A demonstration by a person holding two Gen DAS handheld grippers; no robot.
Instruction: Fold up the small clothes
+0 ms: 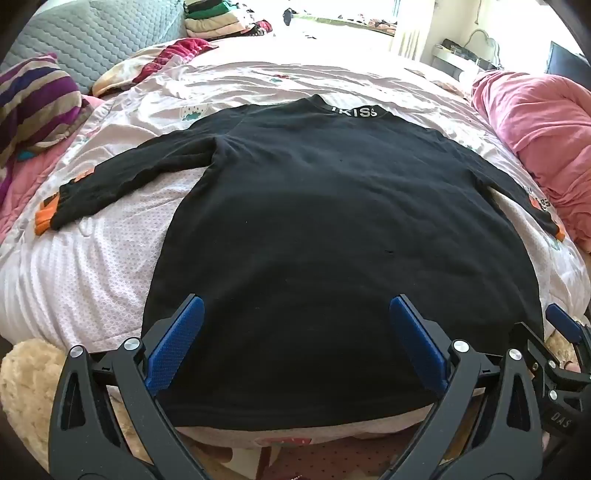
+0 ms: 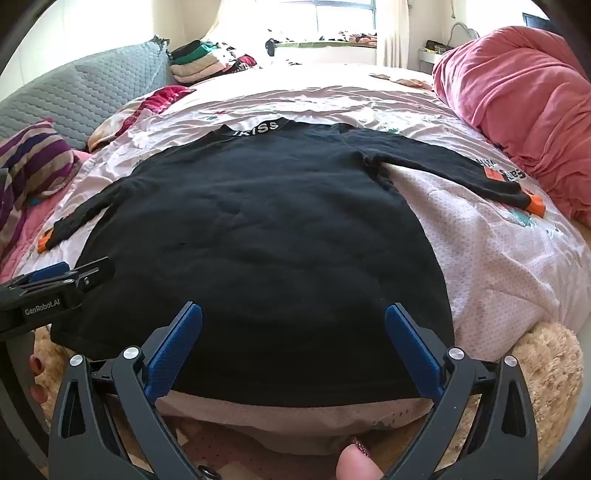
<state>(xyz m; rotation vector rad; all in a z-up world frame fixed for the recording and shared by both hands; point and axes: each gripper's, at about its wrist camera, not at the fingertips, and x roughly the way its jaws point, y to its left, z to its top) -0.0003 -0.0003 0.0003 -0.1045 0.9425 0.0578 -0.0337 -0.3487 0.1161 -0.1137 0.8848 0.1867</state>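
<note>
A black long-sleeved top (image 1: 314, 221) with orange cuffs and white letters on the collar lies flat on the bed, collar far, hem near; it also shows in the right wrist view (image 2: 266, 229). Both sleeves are spread out to the sides. My left gripper (image 1: 295, 306) is open and empty, hovering over the hem's left part. My right gripper (image 2: 293, 314) is open and empty over the hem's right part. The right gripper shows at the left wrist view's right edge (image 1: 565, 325); the left gripper shows at the right wrist view's left edge (image 2: 66, 275).
The bed has a pale pink and white sheet (image 1: 92, 266). A pink duvet (image 2: 524, 103) is heaped on the right. A striped pillow (image 1: 33, 103) and grey headboard (image 1: 96, 33) are left. Folded clothes (image 2: 199, 62) are stacked far back. A beige plush toy (image 2: 550, 376) sits at the bed's near edge.
</note>
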